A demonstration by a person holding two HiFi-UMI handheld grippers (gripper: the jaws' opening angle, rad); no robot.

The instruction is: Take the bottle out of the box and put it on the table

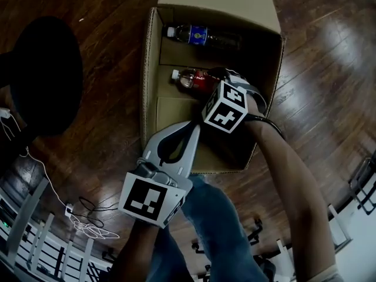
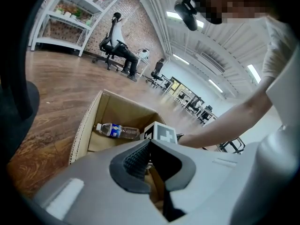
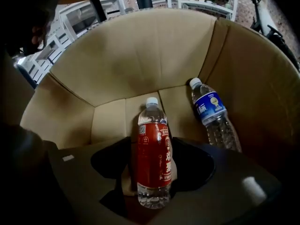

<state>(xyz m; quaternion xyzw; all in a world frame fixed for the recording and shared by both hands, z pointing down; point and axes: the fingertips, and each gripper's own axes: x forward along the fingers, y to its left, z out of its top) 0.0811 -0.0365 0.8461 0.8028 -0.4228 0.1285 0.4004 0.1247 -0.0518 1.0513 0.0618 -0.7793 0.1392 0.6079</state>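
A: Entry one?
B: One clear plastic bottle with red label (image 3: 152,165), which lay inside the open brown cardboard box (image 1: 150,69), cap toward 9 o'clock. A blue-labelled clear bottle (image 1: 202,37) lay at its 12 o'clock.
A: Grippers?
B: The right gripper (image 3: 151,144) had its fingers apart, red-labelled bottle between them, unclamped. The left gripper (image 1: 191,128) had its fingers closed, empty, over the box's 6 o'clock end.

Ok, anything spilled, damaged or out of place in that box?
Nothing stands out. The red-label bottle and blue-label bottle lie on their sides in the cardboard box, caps on, no liquid spilled. The right gripper straddles the red-label bottle, jaws open.
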